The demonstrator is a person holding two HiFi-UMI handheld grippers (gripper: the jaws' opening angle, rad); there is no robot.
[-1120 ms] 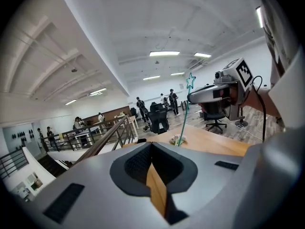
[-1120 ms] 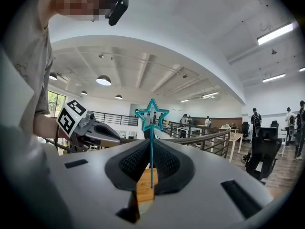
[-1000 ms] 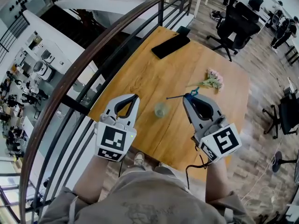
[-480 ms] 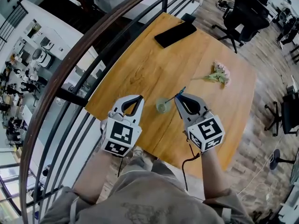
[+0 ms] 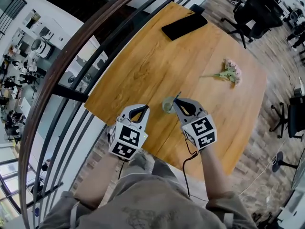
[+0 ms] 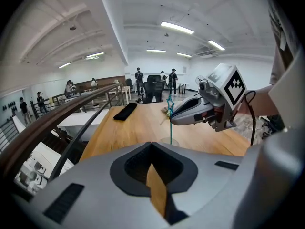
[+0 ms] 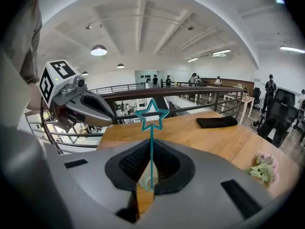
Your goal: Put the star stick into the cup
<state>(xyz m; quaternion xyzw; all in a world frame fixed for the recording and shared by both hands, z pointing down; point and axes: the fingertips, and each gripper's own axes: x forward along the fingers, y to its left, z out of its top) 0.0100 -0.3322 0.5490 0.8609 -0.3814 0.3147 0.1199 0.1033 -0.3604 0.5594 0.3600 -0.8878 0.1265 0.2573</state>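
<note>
A thin teal star stick [image 7: 151, 114] stands upright, and my right gripper [image 7: 151, 141] is shut on its shaft. Its lower end points down at the clear cup [image 7: 147, 182], which shows through the gap behind the jaws. In the head view the cup [image 5: 167, 105] stands near the table's front edge, with the right gripper [image 5: 175, 102] right beside it. From the left gripper view the stick [image 6: 169, 120] hangs from the right gripper [image 6: 174, 119] down to the cup [image 6: 169, 141]. My left gripper [image 5: 144, 108] is shut and empty, a little left of the cup.
A black phone-like slab [image 5: 184, 26] lies at the far end of the wooden table [image 5: 143, 66]. A small pink flower sprig [image 5: 228, 73] lies at the right. A dark curved railing [image 5: 71, 56] runs along the table's left side, and office chairs [image 5: 255, 11] stand beyond.
The right gripper has moved left to the cup, and the star stick has turned from lying sideways to upright. The left gripper has stayed left of the cup.
</note>
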